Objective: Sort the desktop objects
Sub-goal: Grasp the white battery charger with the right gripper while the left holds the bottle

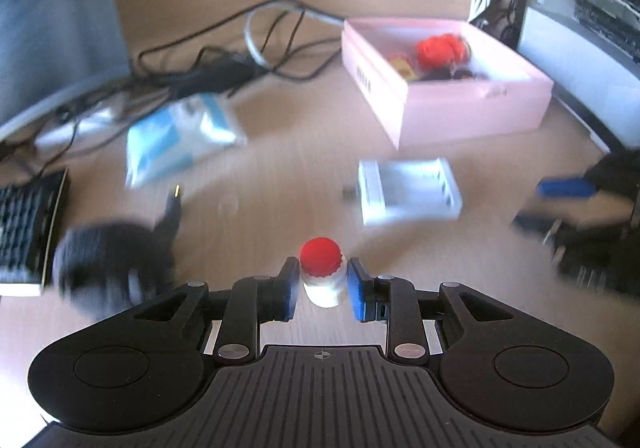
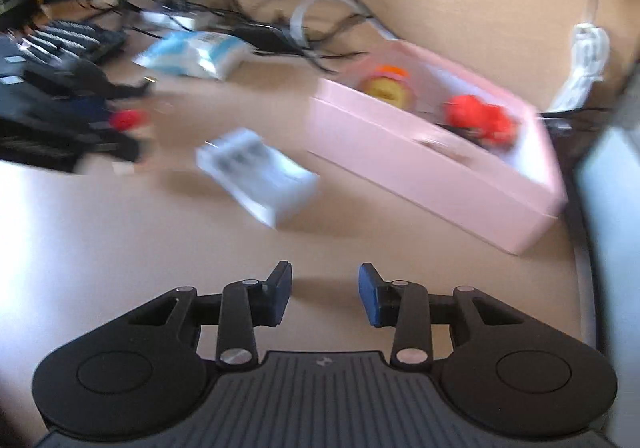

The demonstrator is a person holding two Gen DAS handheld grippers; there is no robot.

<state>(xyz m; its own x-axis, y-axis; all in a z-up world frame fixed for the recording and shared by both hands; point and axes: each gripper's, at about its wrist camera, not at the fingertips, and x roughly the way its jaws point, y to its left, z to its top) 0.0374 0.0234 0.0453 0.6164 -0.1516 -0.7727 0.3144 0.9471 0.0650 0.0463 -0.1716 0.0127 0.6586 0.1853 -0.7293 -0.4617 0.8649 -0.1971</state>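
Note:
A small clear bottle with a red cap (image 1: 320, 258) stands upright between the blue pads of my left gripper (image 1: 322, 264), which is shut on it just above the wooden desk. The same red cap (image 2: 128, 119) shows blurred at the left of the right wrist view. My right gripper (image 2: 325, 268) is open over bare desk, with nothing between its fingers. An open pink box (image 1: 472, 108) (image 2: 420, 168) lies ahead and holds red and yellow items. A white battery charger (image 1: 408, 192) (image 2: 260, 176) lies in front of the box.
A blue-and-white packet (image 1: 180, 136) (image 2: 196, 52) lies at the back left, beside tangled black cables (image 1: 224, 60). A coiled black cable (image 1: 108, 268) and a keyboard (image 1: 28, 224) sit at the left. A computer case (image 1: 580, 8) stands at the right.

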